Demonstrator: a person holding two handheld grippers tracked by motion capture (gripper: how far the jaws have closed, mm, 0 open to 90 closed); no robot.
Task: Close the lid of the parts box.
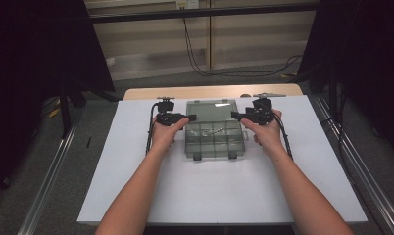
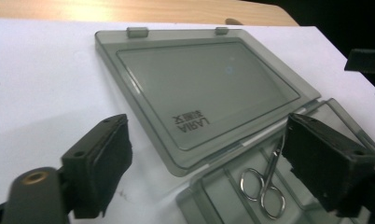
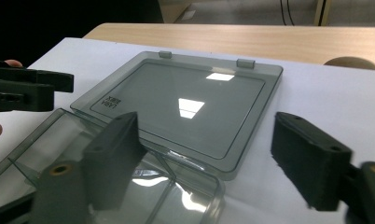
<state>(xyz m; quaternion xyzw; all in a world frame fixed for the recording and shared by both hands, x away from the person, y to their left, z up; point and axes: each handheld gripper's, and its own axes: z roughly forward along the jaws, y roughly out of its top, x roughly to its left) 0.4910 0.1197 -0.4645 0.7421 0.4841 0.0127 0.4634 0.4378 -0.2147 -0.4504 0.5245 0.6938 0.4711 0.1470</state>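
Observation:
A smoky clear compartment box (image 1: 215, 146) lies open on the white sheet (image 1: 209, 191). Its lid (image 1: 212, 108) is folded flat toward the far side. Small scissors (image 2: 265, 186) rest in one compartment. My left gripper (image 1: 191, 117) is at the box's left side by the hinge, jaws open. In the left gripper view the left gripper (image 2: 209, 135) straddles the near lid corner (image 2: 181, 163) without touching it. My right gripper (image 1: 233, 115) is at the box's right side, also open. In the right gripper view the right gripper (image 3: 206, 135) frames the lid (image 3: 190, 100) and hinge edge, pads apart from it.
The white sheet covers a wooden table (image 1: 209, 91) whose far edge shows. Two small metal clips (image 1: 268, 95) lie at that far edge. Metal rails (image 1: 347, 156) run along both sides. Cables hang by the back wall.

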